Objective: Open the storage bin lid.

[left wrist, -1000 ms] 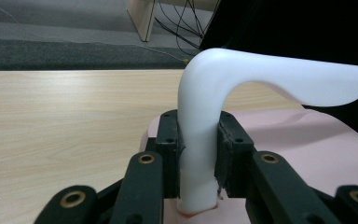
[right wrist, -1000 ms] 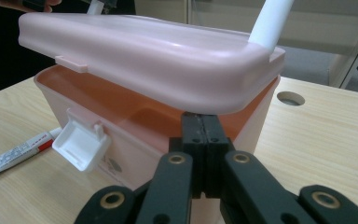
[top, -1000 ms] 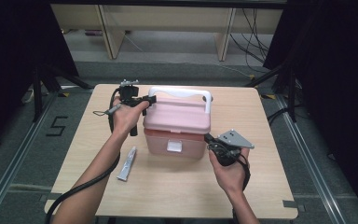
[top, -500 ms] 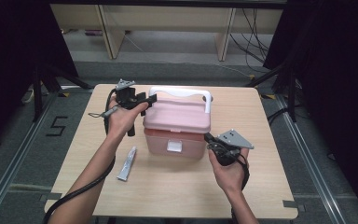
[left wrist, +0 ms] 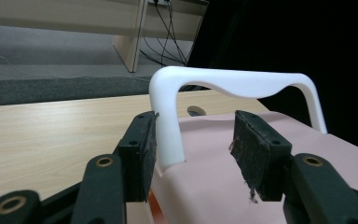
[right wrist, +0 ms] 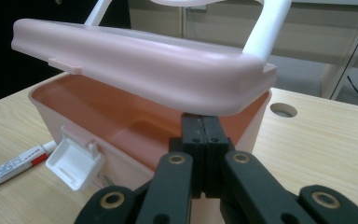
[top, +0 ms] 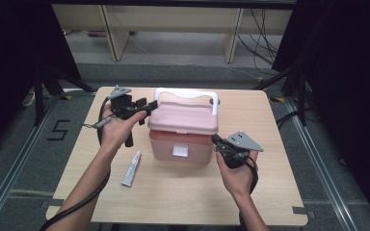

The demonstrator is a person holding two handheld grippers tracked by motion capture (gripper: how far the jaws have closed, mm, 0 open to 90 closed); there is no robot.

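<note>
The pink box [top: 185, 139] sits at the middle of the table [top: 270, 192], its lid [top: 183, 118] lifted off the rim at the front and its white front latch [right wrist: 74, 163] hanging open. The white handle [left wrist: 233, 84] stands upright over the lid. At the box's nine o'clock the left gripper [top: 142, 109] has its jaws spread around the handle's near post; they have just been opening, one pad lying against the post and the other well clear, so the handle is not clamped. At four o'clock the right gripper [top: 218, 143] is pressed shut with nothing between its pads, its tips tucked under the lid's corner and seemingly propping it. The step in hand looks like opening the box. Next, the lid likely needs swinging further back while the base stays put. A tube [top: 130, 169] lies at seven o'clock
</note>
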